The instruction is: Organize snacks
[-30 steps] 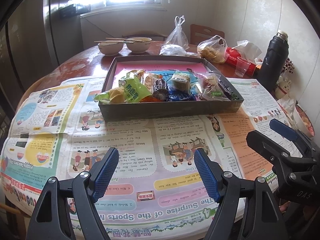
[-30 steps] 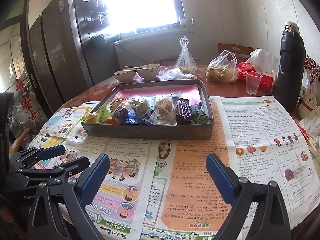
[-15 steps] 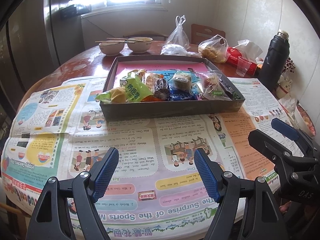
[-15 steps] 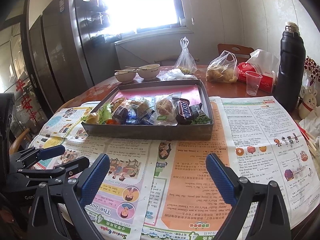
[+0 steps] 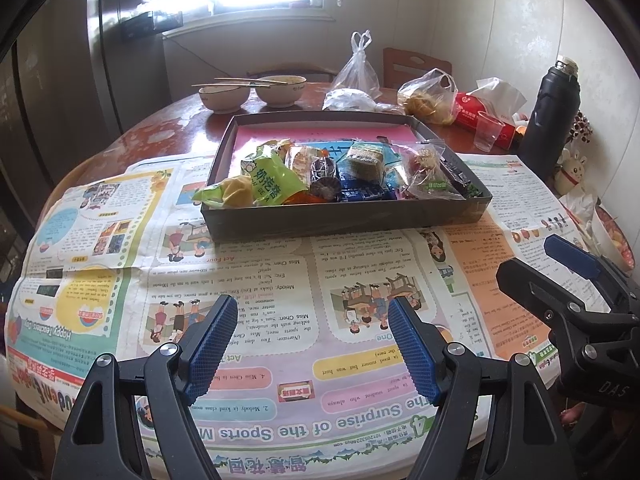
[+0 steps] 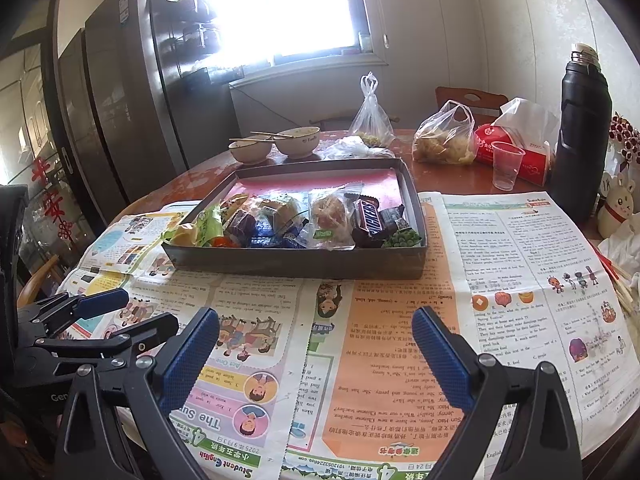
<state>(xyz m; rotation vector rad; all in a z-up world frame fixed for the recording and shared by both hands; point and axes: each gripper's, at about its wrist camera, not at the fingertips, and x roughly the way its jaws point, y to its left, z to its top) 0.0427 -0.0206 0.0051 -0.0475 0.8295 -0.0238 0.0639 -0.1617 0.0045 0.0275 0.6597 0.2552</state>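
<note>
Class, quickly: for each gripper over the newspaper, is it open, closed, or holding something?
Left gripper: open, holding nothing, above the newspaper.
Right gripper: open, holding nothing, short of the snack box.

The newspaper (image 5: pixel 248 320) under the left tongs (image 5: pixel 310 344) reads upside down "The Surprise of the Sports M…" and "Happy Teachers' Day". Near the right tongs (image 6: pixel 316 354) it reads "Student English". Beyond them, a Snickers bar (image 6: pixel 368 216) in the tray.
</note>
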